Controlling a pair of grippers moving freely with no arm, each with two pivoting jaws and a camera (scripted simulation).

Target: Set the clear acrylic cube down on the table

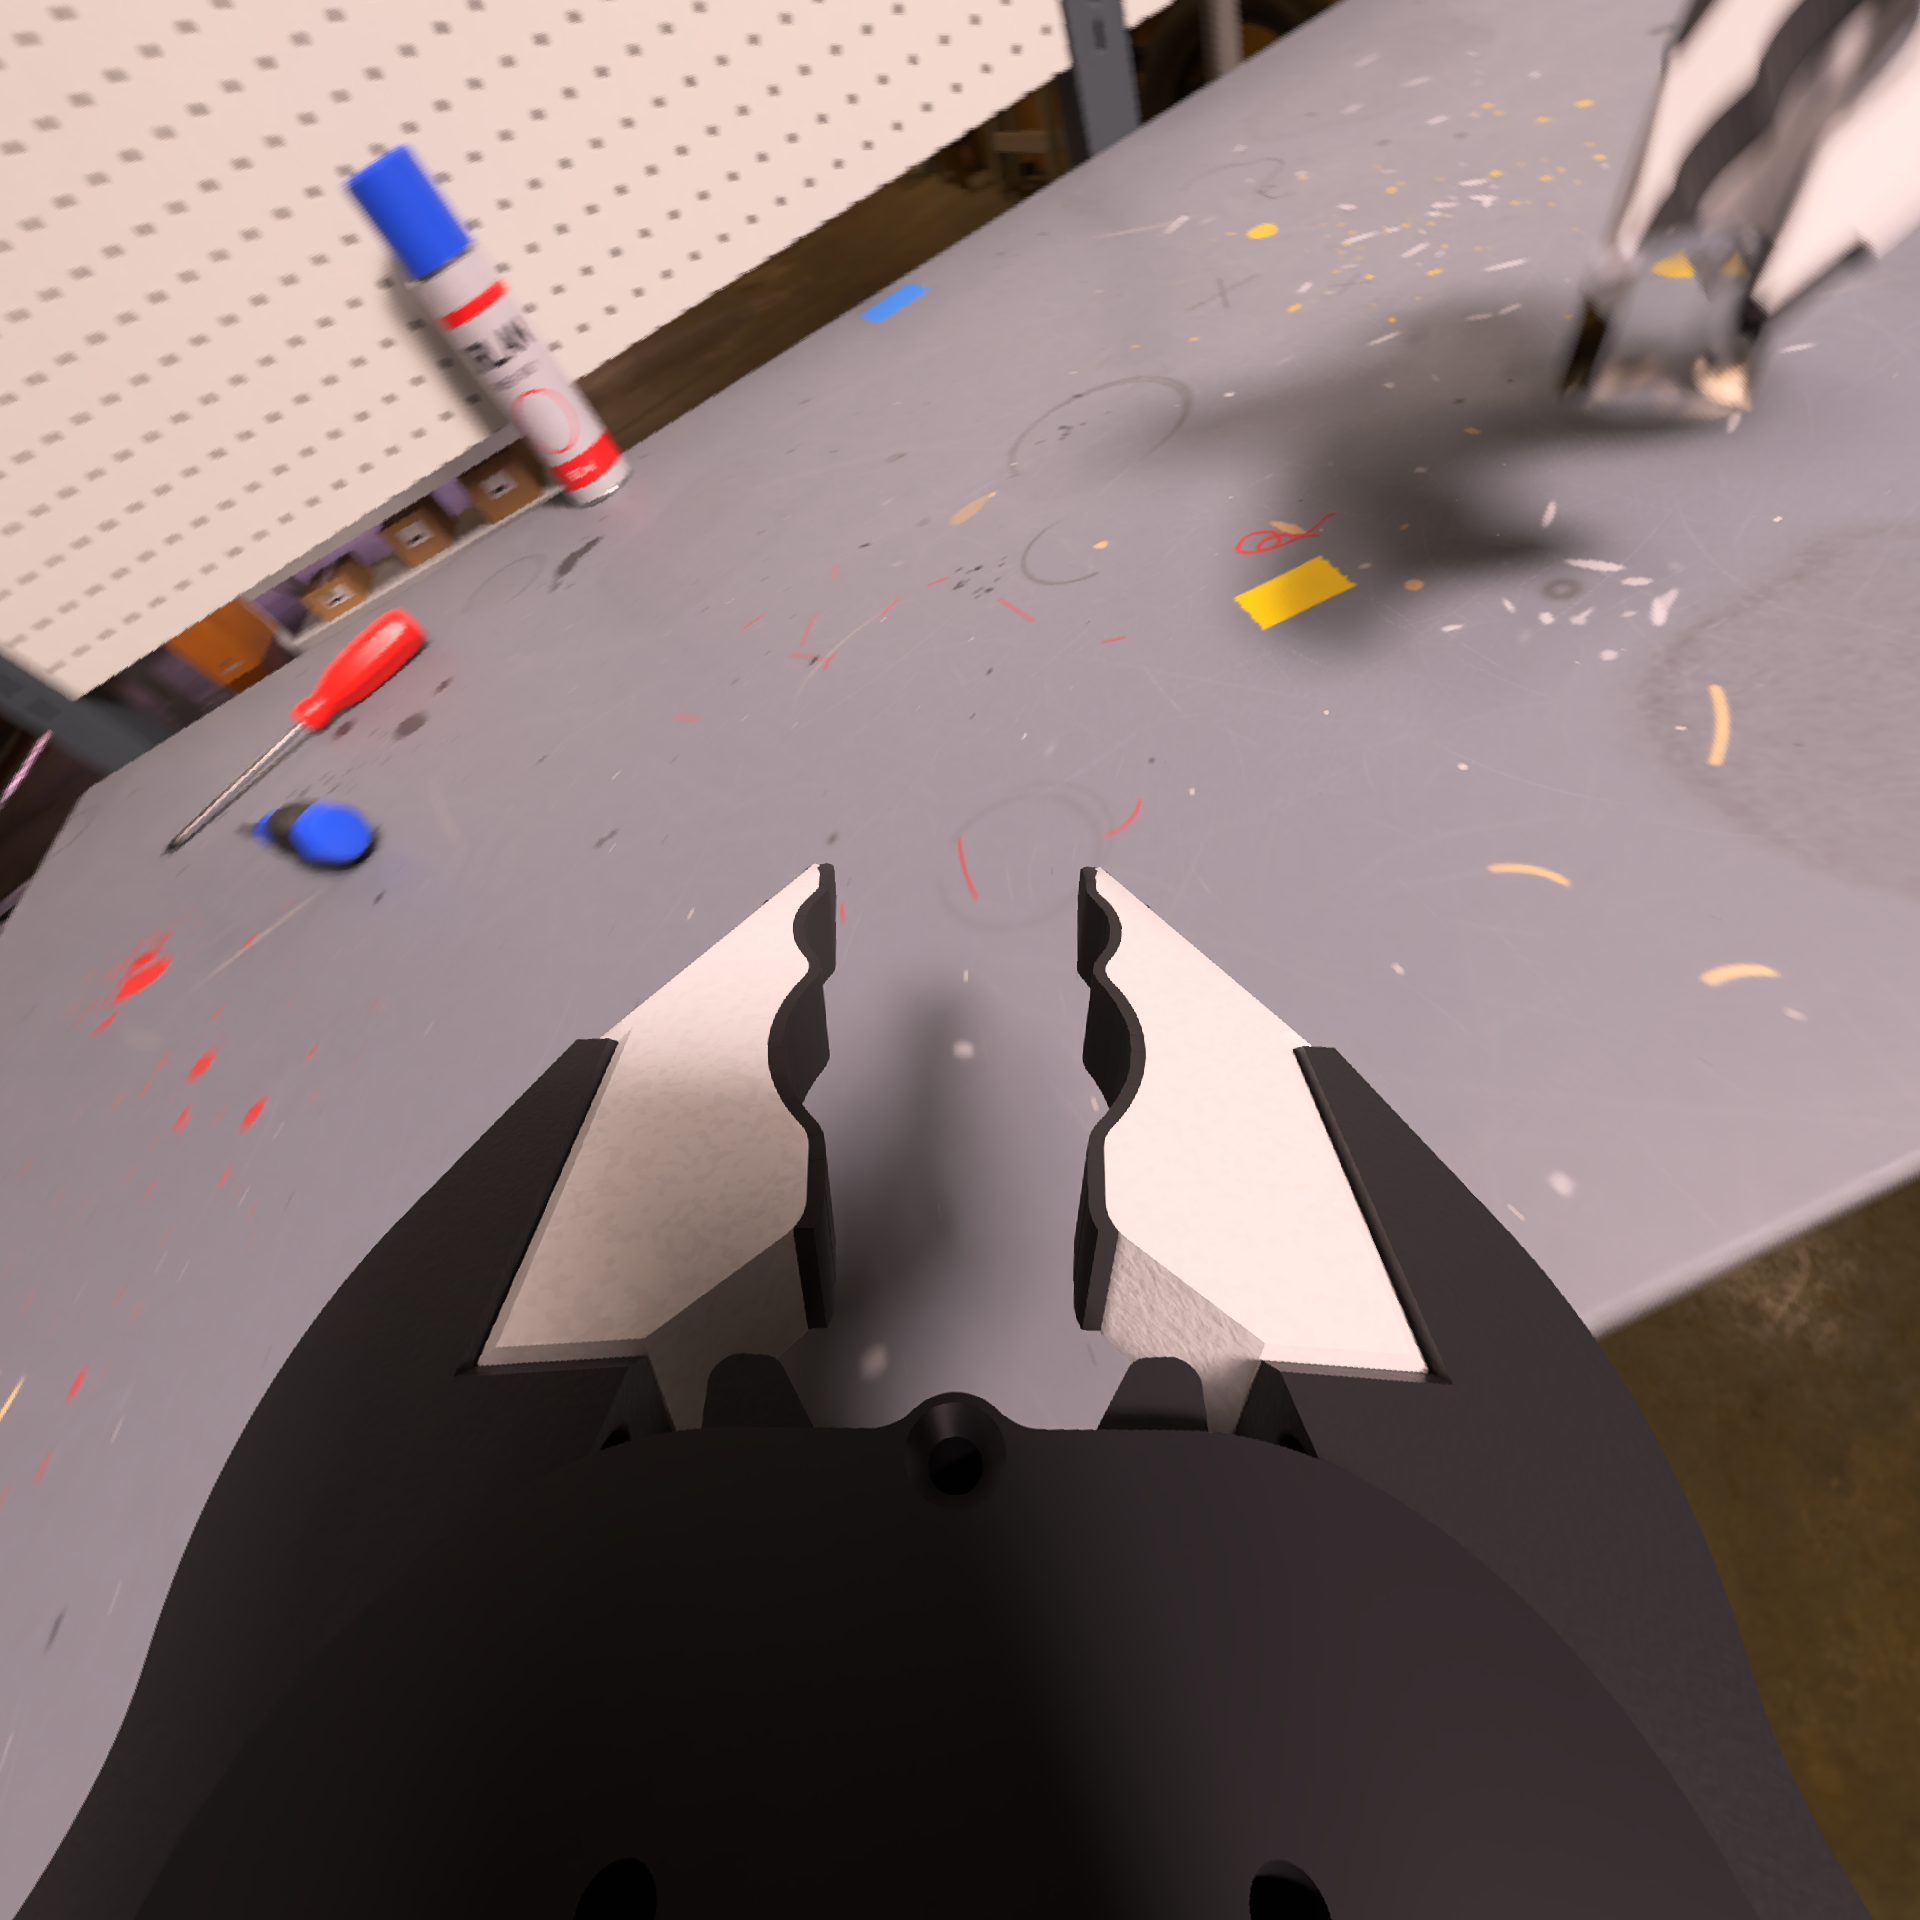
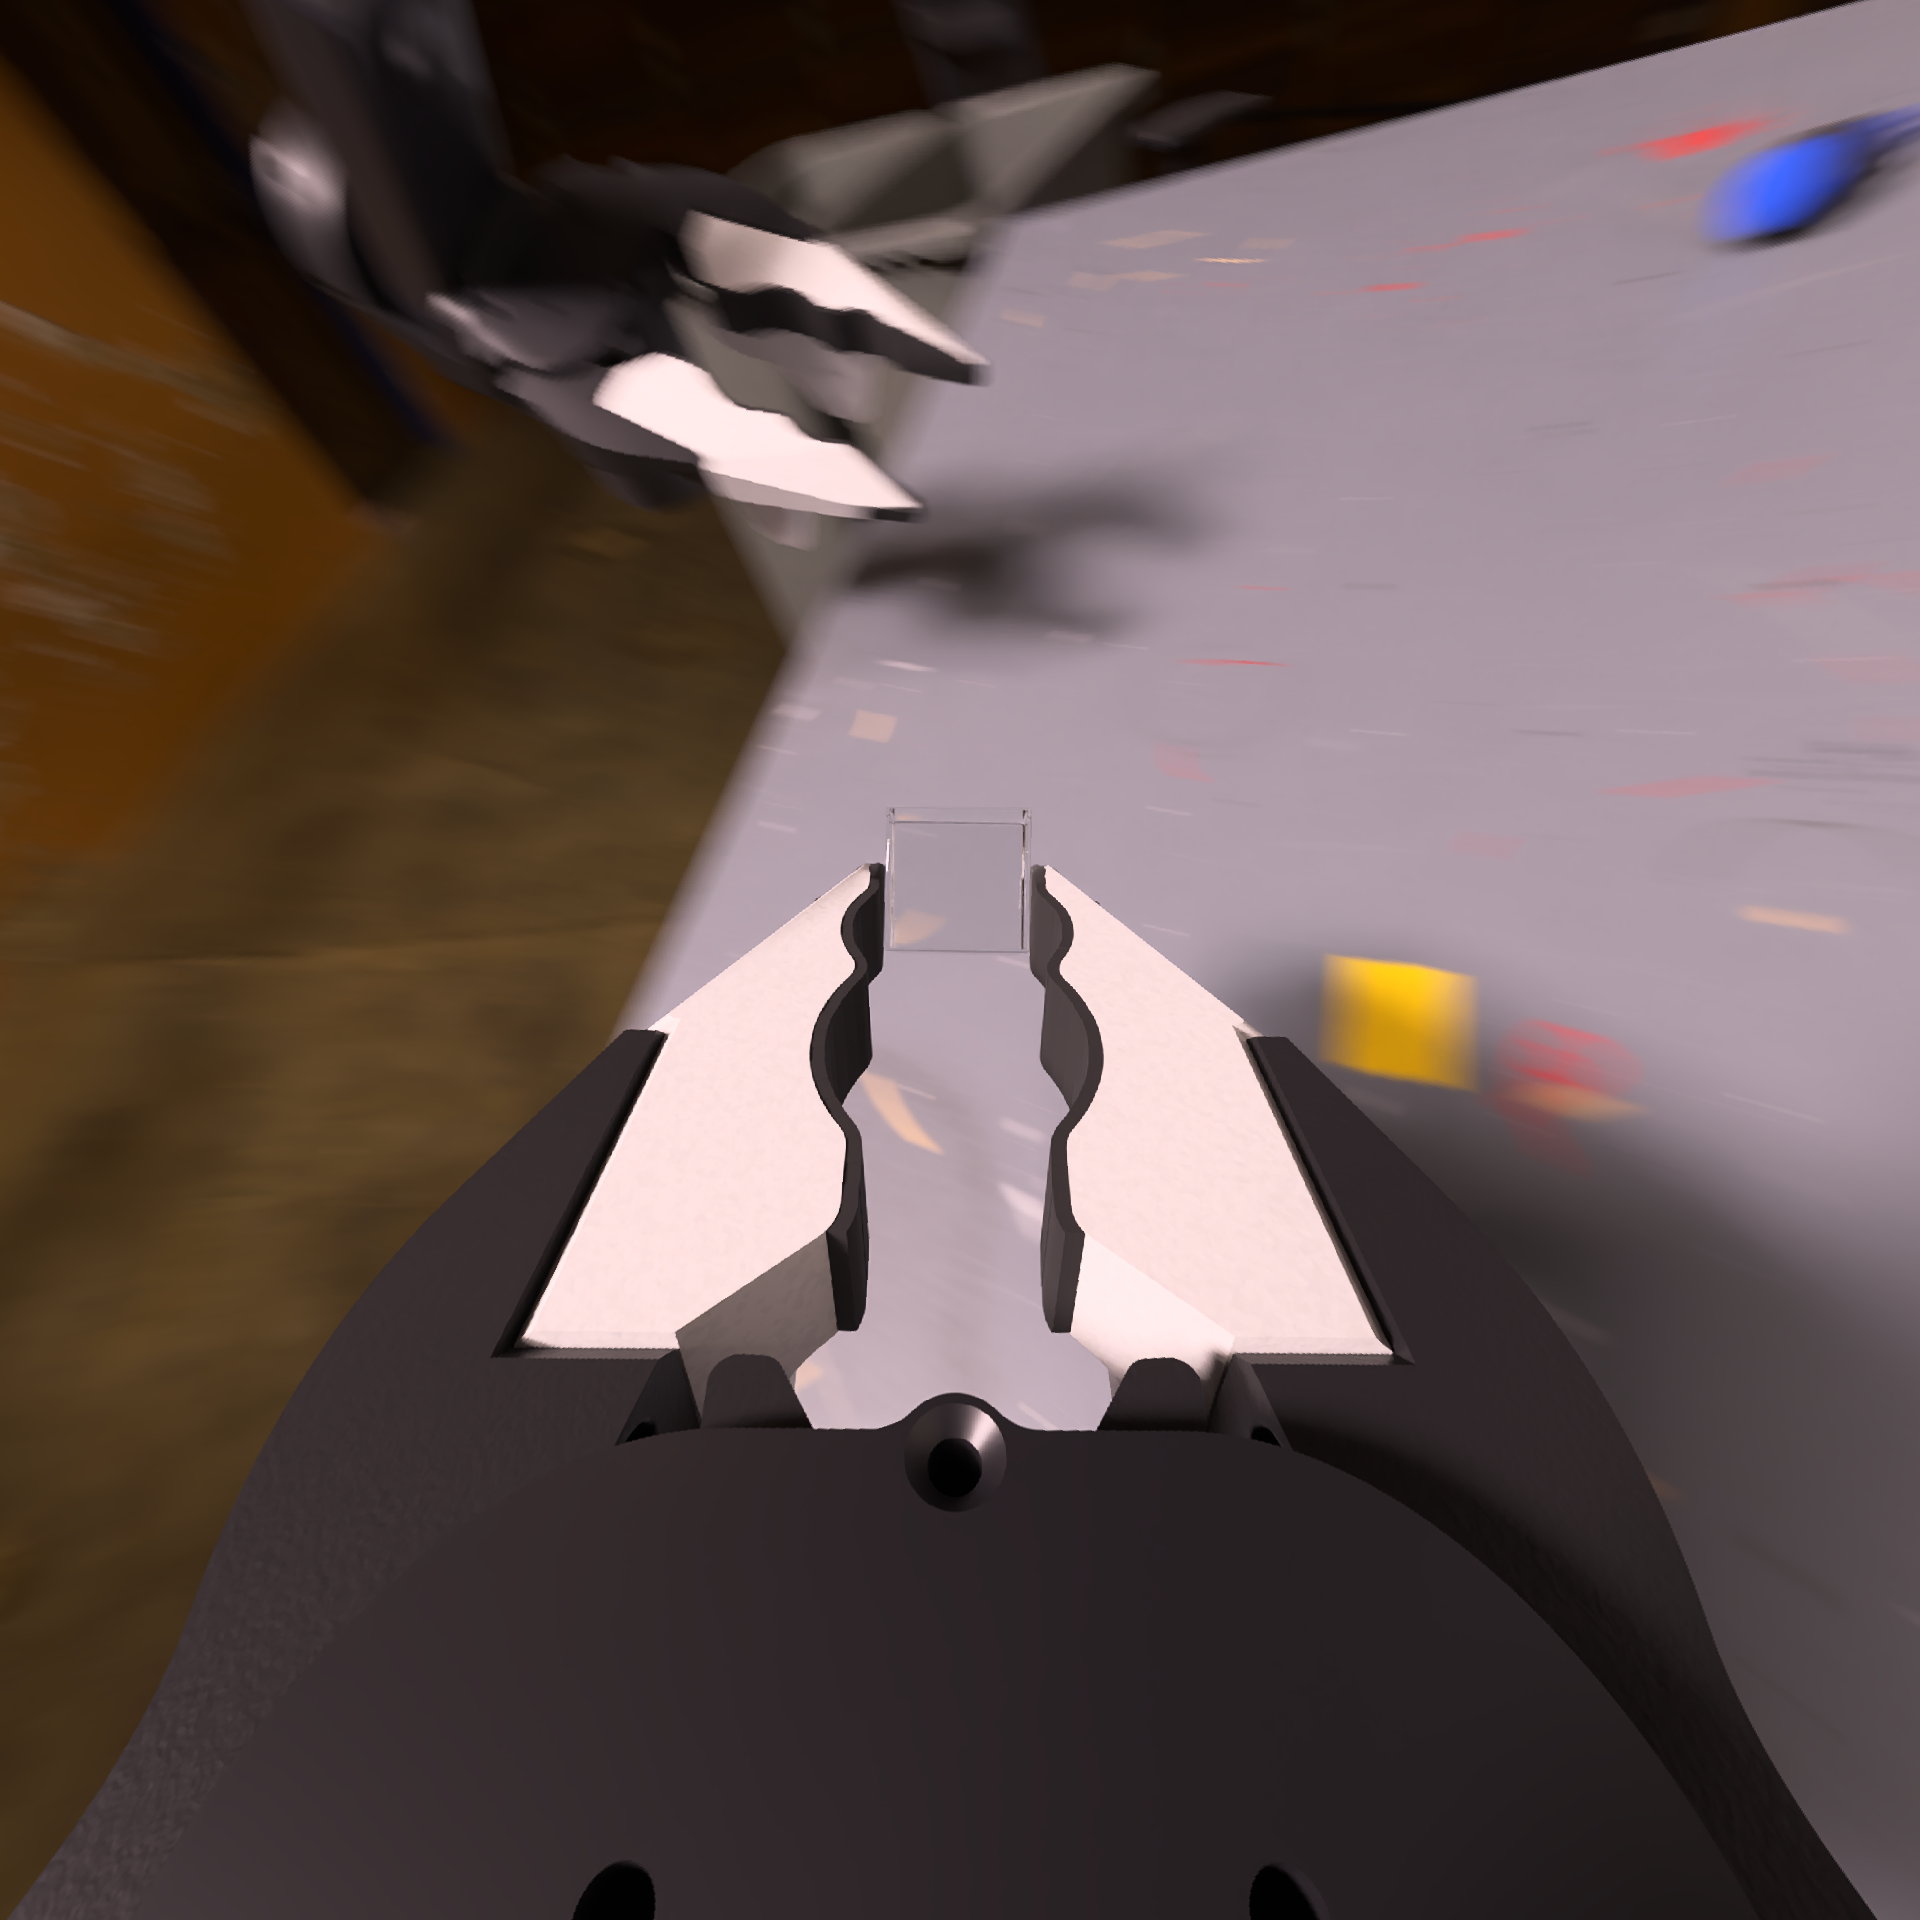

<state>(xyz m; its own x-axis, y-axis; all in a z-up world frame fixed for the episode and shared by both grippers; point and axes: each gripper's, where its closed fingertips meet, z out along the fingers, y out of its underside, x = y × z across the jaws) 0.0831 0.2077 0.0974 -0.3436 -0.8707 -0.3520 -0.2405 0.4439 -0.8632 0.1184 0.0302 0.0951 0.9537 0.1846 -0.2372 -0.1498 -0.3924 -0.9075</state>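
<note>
The clear acrylic cube (image 2: 956,842) sits between the fingertips of my right gripper (image 2: 956,878), which is shut on it. The cube pokes out past the tips, above the grey table (image 2: 1351,623) near its edge. In the left wrist view the cube (image 1: 1652,343) shows blurred at the upper right, held in the right gripper (image 1: 1662,312) above the table, with a shadow under it. My left gripper (image 1: 956,883) is open and empty, low over the table (image 1: 1039,727). It also shows in the right wrist view (image 2: 948,438), blurred, at the table's edge.
A blue-capped white can (image 1: 488,322) stands by the pegboard (image 1: 208,312). A red-handled screwdriver (image 1: 353,665) and a small blue object (image 1: 327,831) lie at the left. A yellow tape patch (image 1: 1294,590) is stuck mid-table. The table's edge (image 1: 1766,1247) drops off at the right.
</note>
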